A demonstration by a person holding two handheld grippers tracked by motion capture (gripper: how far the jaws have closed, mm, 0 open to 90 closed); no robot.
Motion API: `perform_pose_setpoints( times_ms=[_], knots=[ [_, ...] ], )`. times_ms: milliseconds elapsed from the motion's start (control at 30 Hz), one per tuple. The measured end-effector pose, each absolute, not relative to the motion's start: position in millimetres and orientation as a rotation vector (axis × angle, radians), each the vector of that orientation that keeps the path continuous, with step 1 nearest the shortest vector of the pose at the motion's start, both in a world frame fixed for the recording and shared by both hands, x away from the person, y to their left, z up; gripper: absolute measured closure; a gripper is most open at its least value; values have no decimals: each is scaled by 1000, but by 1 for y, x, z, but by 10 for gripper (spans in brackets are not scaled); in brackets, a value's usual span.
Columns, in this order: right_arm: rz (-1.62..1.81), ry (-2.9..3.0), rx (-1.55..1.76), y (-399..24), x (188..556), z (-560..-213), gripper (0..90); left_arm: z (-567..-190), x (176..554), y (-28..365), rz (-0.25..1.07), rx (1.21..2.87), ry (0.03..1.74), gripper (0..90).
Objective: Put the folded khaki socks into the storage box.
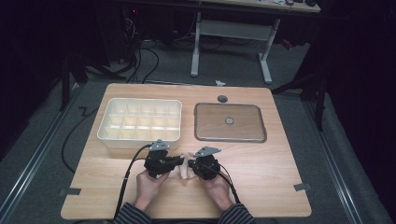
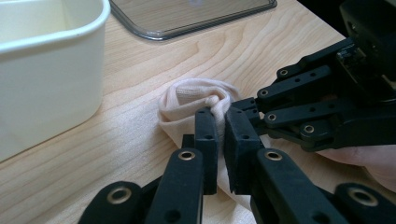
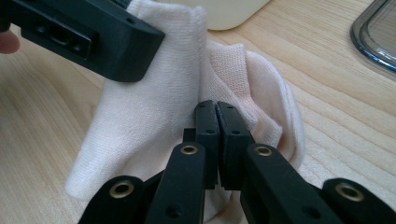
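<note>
A pale cream sock (image 1: 186,169) lies crumpled on the wooden table (image 1: 261,182) near its front, between my two hands. My left gripper (image 2: 220,116) is shut on a fold of the sock (image 2: 187,98). From the right, my right gripper (image 2: 243,105) meets it nose to nose. In the right gripper view the right gripper (image 3: 217,109) is shut, pinching the sock (image 3: 149,126) at its middle, and one of the left gripper's fingers (image 3: 93,37) presses the cloth's top edge. In the high view the left gripper (image 1: 180,161) and right gripper (image 1: 191,164) almost touch over the sock.
A white box with several compartments (image 1: 106,122) stands just behind the left hand. To its right lies a clear flat lid (image 1: 208,122) with a small knob. A round grey plug (image 1: 222,98) sits near the table's far edge.
</note>
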State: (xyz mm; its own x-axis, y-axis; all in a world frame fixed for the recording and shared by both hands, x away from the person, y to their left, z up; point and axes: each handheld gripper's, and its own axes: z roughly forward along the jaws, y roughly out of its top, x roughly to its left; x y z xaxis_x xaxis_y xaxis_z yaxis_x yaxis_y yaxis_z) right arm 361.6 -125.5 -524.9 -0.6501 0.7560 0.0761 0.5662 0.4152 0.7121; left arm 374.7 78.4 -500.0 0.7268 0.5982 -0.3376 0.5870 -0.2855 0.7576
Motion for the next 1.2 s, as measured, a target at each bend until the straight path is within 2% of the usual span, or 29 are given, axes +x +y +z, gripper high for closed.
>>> perform_pose_setpoints(
  times_ms=[500,633,833,933,1100,1200],
  knots=[
    [1087,2493,1100,-115,350,-524,891,-505,377,76,-45,1934,855,852],
    [1096,2472,1115,-120,349,-520,781,-504,377,77,-22,1953,873,852],
    [1127,2385,1092,-129,337,-508,740,-502,376,78,-7,1959,885,852],
    [1143,2281,1124,-139,333,-504,675,-503,376,76,-11,1956,888,852],
    [1117,2261,1183,-145,337,-508,591,-504,375,74,-10,1959,889,852],
    [1089,2289,1222,-145,342,-515,583,-503,375,74,-8,1958,890,852]
  ],
)
